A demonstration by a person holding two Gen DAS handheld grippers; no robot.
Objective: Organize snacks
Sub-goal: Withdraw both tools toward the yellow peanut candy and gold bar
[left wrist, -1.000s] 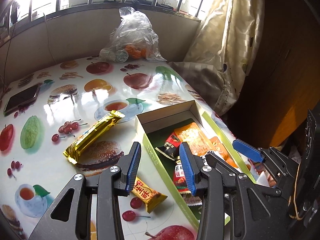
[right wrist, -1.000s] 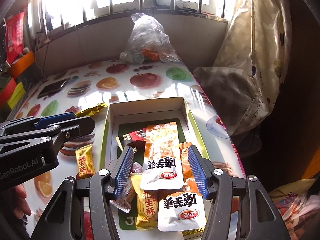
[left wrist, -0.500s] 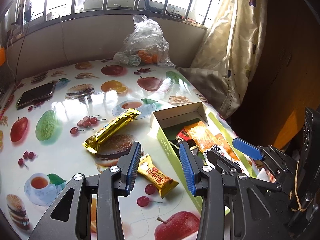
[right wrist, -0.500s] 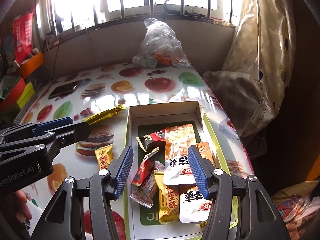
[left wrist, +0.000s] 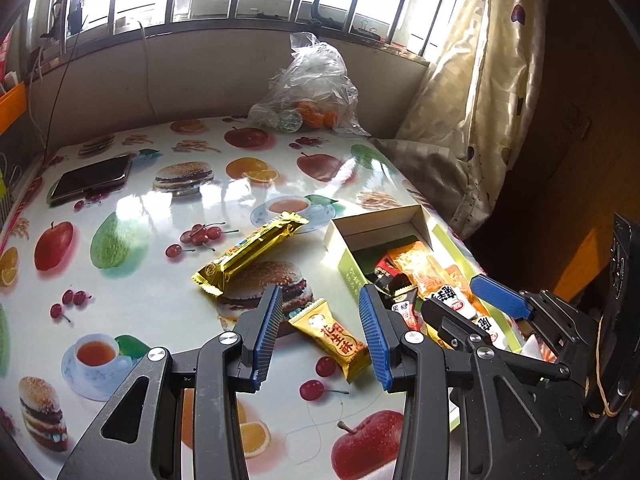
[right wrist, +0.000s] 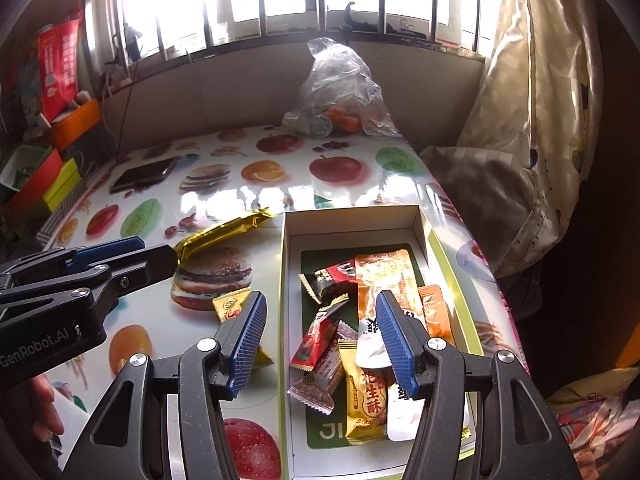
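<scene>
An open cardboard box with green sides lies at the table's right and holds several snack packets. A long gold bar lies on the table left of the box. A small orange-yellow candy packet lies nearer. My left gripper is open and empty, its fingers either side of that packet, above it. My right gripper is open and empty above the box's near half; it shows in the left wrist view.
A clear plastic bag of oranges stands at the table's far edge by the wall. A dark phone lies far left. A curtain hangs right of the table. Coloured boxes are stacked at left.
Both grippers have pulled back and up from the box; the left one has shifted left, so the small candy packet now lies between its fingers. Both stay open.
</scene>
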